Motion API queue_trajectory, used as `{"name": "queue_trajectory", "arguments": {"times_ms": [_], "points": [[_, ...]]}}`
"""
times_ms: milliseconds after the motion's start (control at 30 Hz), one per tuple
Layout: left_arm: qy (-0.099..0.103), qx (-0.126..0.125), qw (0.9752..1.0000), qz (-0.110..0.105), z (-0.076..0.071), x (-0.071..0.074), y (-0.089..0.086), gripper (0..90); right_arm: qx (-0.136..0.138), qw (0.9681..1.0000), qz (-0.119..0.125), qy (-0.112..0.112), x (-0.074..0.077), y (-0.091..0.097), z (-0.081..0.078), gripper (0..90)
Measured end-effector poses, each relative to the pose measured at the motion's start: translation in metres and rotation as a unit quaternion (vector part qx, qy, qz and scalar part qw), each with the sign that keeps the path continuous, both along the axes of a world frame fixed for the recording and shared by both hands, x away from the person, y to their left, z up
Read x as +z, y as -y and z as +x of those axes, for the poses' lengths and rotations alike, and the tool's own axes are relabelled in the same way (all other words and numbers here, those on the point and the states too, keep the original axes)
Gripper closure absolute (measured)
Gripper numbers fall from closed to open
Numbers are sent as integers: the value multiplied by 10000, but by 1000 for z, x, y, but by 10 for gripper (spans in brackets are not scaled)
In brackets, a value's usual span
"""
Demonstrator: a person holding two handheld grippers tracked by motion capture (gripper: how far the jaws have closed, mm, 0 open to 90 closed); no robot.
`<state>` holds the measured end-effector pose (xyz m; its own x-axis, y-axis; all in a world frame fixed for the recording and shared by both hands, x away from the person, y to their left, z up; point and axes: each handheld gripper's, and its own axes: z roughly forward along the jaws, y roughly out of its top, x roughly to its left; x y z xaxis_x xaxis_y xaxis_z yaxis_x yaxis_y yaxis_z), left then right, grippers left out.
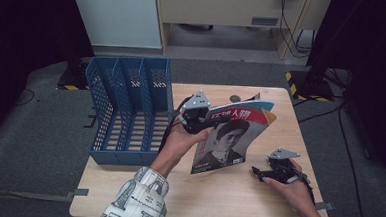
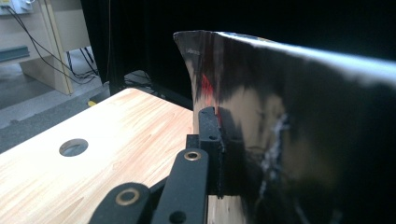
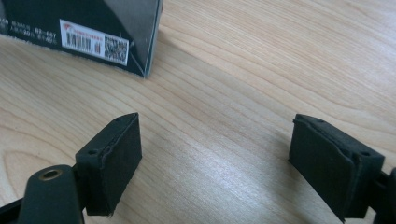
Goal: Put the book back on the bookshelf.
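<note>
The left gripper (image 1: 200, 115) has its jaws clenched on the top edge of a magazine (image 1: 229, 140), which stands nearly upright near the middle of the counter (image 1: 256, 202), its lower edge resting on the wood and its cover facing the near side. Just to its left sits a blue file rack (image 1: 126, 110) with three slots. The right gripper (image 1: 262, 173) lies low over the near right part of the counter, jaws spread wide with nothing between them, near the magazine's lower corner (image 3: 147, 70).
</note>
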<state>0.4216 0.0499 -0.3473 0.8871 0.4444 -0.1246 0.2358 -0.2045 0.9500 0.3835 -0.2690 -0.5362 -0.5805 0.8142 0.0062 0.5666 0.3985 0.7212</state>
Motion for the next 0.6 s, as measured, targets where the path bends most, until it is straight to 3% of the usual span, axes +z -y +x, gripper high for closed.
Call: {"name": "queue_trajectory", "arguments": {"times_ms": [200, 467, 600], "points": [[-65, 0, 10000, -17, -1, 7, 0, 865, -52, 9999, 75, 60, -2, 0, -1, 167], [-466, 122, 9985, -271, 0, 9, -3, 865, -57, 9999, 78, 53, -2, 0, -1, 167], [-553, 177, 9976, -368, -1, 10, -7, 865, -54, 9999, 75, 46, -2, 0, -1, 167]]}}
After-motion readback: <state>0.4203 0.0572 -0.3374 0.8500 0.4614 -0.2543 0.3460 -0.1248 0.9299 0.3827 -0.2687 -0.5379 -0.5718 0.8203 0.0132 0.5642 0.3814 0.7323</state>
